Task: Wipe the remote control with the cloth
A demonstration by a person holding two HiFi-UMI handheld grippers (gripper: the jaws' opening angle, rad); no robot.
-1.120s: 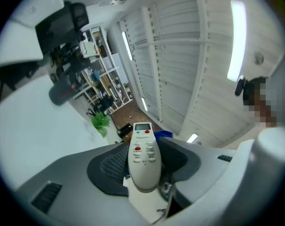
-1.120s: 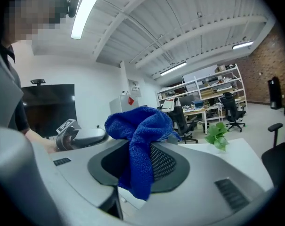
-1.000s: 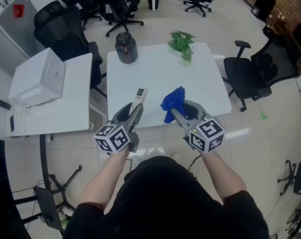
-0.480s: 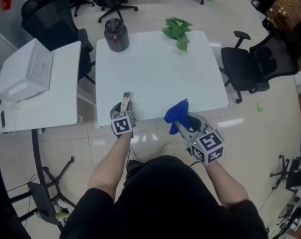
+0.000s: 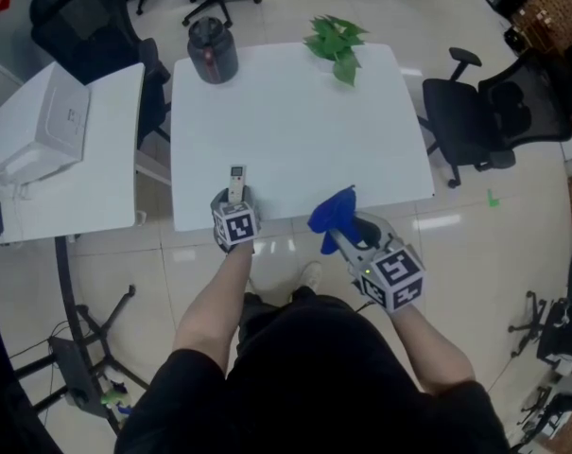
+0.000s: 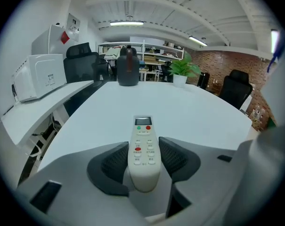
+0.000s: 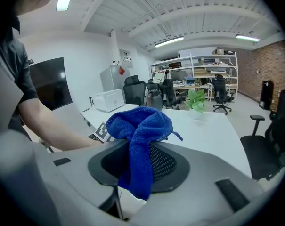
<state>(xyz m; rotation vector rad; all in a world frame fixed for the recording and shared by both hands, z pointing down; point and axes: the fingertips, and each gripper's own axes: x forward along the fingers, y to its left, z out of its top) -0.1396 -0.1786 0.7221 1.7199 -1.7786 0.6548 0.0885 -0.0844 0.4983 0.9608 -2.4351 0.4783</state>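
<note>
A white remote control (image 6: 143,147) with red and green buttons sticks forward out of my left gripper (image 6: 143,160), whose ribbed pads press on both its sides. In the head view the remote (image 5: 235,183) lies over the near edge of the white table (image 5: 295,121), with the left gripper (image 5: 234,206) behind it. My right gripper (image 7: 140,166) is shut on a blue cloth (image 7: 140,135), which bunches above the jaws and hangs down between them. In the head view the cloth (image 5: 333,214) sits just off the table's near edge, right of the remote; the right gripper (image 5: 347,230) holds it from below.
A dark jug (image 5: 210,50) stands at the table's far left corner, a green plant (image 5: 335,43) at the far edge. A second white desk (image 5: 63,159) with a white appliance (image 5: 40,126) is on the left. Black office chairs (image 5: 484,126) stand to the right and behind.
The left gripper has turned so its marker cube faces up and the remote points away over the table edge. The right gripper with the cloth has barely moved.
</note>
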